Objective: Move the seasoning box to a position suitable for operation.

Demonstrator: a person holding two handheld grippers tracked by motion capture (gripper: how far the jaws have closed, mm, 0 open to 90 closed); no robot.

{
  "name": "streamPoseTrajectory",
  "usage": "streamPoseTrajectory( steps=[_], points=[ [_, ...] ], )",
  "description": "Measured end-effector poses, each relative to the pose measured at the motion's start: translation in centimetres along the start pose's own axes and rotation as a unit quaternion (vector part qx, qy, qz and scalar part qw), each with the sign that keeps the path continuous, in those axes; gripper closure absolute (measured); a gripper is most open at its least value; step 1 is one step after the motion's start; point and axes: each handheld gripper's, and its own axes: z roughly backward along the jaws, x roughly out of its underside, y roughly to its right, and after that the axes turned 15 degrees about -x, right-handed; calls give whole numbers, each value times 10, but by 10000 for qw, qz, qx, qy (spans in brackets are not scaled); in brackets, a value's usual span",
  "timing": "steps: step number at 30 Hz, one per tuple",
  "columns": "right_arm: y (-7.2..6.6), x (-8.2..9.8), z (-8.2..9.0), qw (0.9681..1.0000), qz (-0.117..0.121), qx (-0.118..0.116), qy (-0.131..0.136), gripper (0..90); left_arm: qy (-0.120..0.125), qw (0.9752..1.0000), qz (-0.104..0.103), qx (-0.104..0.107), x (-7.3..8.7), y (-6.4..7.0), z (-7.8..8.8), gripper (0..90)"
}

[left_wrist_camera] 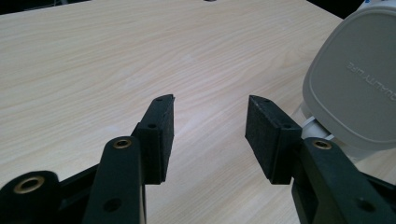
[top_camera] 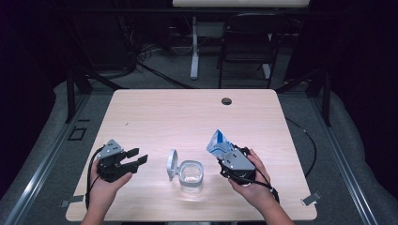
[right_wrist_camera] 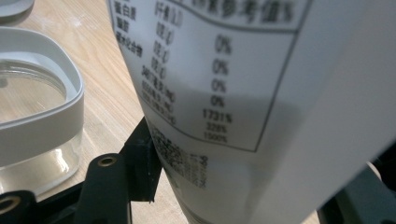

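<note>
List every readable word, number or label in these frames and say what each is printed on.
"QUALITY LIFE", embossed, last letters cut off: grey flip-up lid of the clear container.
"0%" four times, then roughly "1731%", "328%", "1500%", blurred: table on the white packet clamped in the right gripper.
Chinese characters beside and below that table: too blurred to read.
Blue and white face of the packet, high view: print too small.

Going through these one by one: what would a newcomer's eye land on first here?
First, the blue-and-white packet clamped in the right gripper, right of the table's middle; its printed label looms in the right gripper view. Next, the clear container with a white rim at the near middle of the wooden table, its lid flipped open. The left gripper waits open at its left.
</note>
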Motion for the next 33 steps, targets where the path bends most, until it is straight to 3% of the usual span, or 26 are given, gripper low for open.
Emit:
streamPoseTrajectory(
  steps=[5, 17, 23, 33],
  points=[
    [-3, -1, -3, 9999, 109, -40, -61, 407, 23, 10000, -23, 13, -1, 1, 1, 525],
    [-5, -3, -13, 9977, 446, -312, -394, 411, 92, 9998, 169, -27, -2, -7, 4, 525],
    [-8, -2, -15, 9963, 641, -249, -506, 411, 108, 9998, 192, -19, -3, -9, 3, 526],
    [-6, 2, -12, 9959, 641, -162, -612, 410, 109, 9998, 187, -15, -6, -6, 0, 525]
  ],
)
